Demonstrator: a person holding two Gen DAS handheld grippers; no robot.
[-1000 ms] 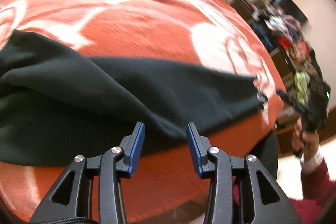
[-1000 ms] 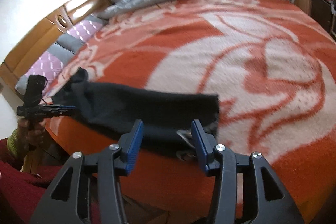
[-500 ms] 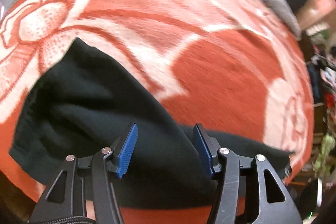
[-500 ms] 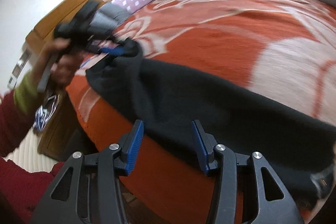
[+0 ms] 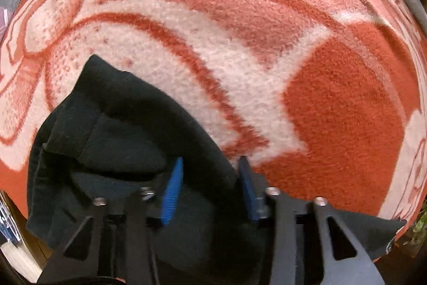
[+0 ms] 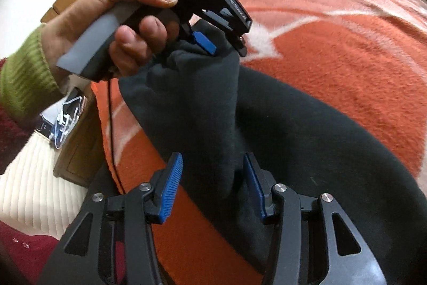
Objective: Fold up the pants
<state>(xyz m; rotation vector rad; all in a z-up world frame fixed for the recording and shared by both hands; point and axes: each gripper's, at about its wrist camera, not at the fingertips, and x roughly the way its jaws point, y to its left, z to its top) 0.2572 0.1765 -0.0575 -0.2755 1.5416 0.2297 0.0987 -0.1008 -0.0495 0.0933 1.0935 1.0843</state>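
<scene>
The left hand-held gripper (image 5: 209, 187) has its blue pads apart, straddling a raised fold of the dark pants (image 5: 125, 140), which bunch to its left on the orange-and-cream blanket (image 5: 333, 103) ahead.

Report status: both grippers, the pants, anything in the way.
Left gripper open, fingers straddling a raised fold of the pants. Right gripper open, pants bunched between its fingers. Pants dark, crumpled at the edge of the orange blanket. Nothing blocking.

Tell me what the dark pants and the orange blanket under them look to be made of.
Pants: likely a soft fleece or brushed knit, matte dark green-black, draping in thick rounded folds with no sheen. Blanket: seemingly plush pile, fuzzy fibres showing at the orange and cream pattern edges.
</scene>
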